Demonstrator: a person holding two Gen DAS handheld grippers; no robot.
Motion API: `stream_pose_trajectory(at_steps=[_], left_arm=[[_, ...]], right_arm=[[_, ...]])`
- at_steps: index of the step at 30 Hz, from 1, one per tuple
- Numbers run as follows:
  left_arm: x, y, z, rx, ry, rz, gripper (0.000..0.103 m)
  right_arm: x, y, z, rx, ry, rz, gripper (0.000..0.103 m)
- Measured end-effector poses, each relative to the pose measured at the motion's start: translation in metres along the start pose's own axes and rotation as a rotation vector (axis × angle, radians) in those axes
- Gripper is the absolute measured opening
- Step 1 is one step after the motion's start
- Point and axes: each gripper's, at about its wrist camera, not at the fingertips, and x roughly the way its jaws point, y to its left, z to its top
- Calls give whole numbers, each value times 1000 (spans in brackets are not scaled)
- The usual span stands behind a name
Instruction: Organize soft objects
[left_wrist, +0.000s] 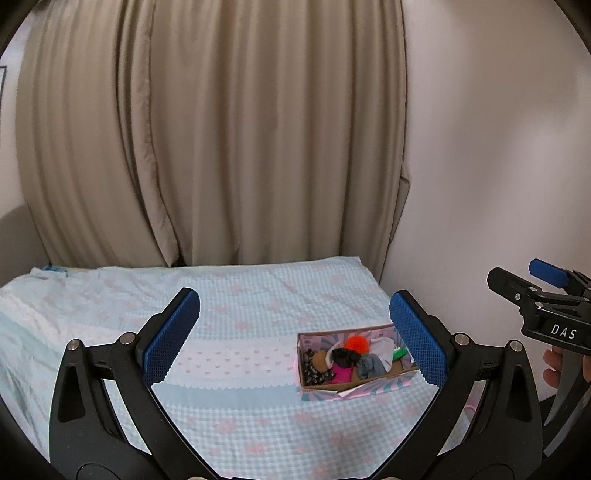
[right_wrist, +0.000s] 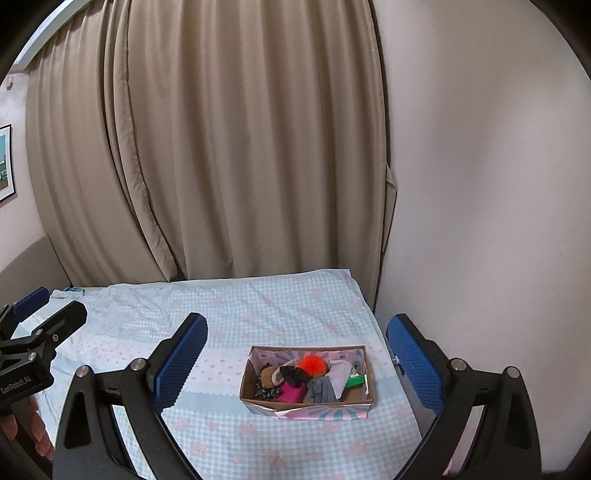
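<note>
1. Curtain (left_wrist: 221, 129) and bare wall (left_wrist: 498, 147) fill the background. Nothing there matters for the task.
2. Bed (left_wrist: 240, 295) with a light blue checked cover is the work surface. No loose items seen on it in either view.
3. Box (right_wrist: 308, 404), open cardboard with a pink/blue patterned outside, sits on the bed toward its right side, nearer the wall.
4. Left gripper (left_wrist: 291, 339): jaws spread wide, nothing between the pads, raised above the bed and well short of the box. The box shows just inside its right finger.
5. Right gripper (right_wrist: 297, 365): also spread wide and empty, raised, with the box framed between its fingers.
6. Soft objects are all inside the box: orange pompom (right_wrist: 313, 364), white cloth (right_wrist: 341, 373), grey cloth (right_wrist: 320, 391), black scrunchie (right_wrist: 293, 374), magenta piece (right_wrist: 290, 395), brown round piece (right_wrist: 266, 374), dark patterned piece (right_wrist: 266, 393), green item (right_wrist: 356, 382).
7. Step, my read: either gathering is finished or nothing has been taken out yet. Can't tell which from this.
8. Next move, if there is one: lower one gripper over the box, pick the top item (the pompom looks easiest), and pinch gently since everything is squashy and piled together.
9. View differences: the right view looks more squarely into the box. The left view partly hides the box's right end behind a finger. Each view catches the other gripper at its edge. Only the right view shows a framed picture (right_wrist: 5, 162) on the left wall.
</note>
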Motion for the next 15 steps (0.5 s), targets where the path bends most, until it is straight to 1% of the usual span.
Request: stream_pose_trajectory(at_steps=[8, 15], left_arm=[[0, -1, 4, 1, -19, 8, 103], [5, -3, 3, 12, -30, 16, 103]], right_arm=[[1, 2, 3, -10, -21, 8, 98], [3, 3, 6, -10, -22, 9, 98]])
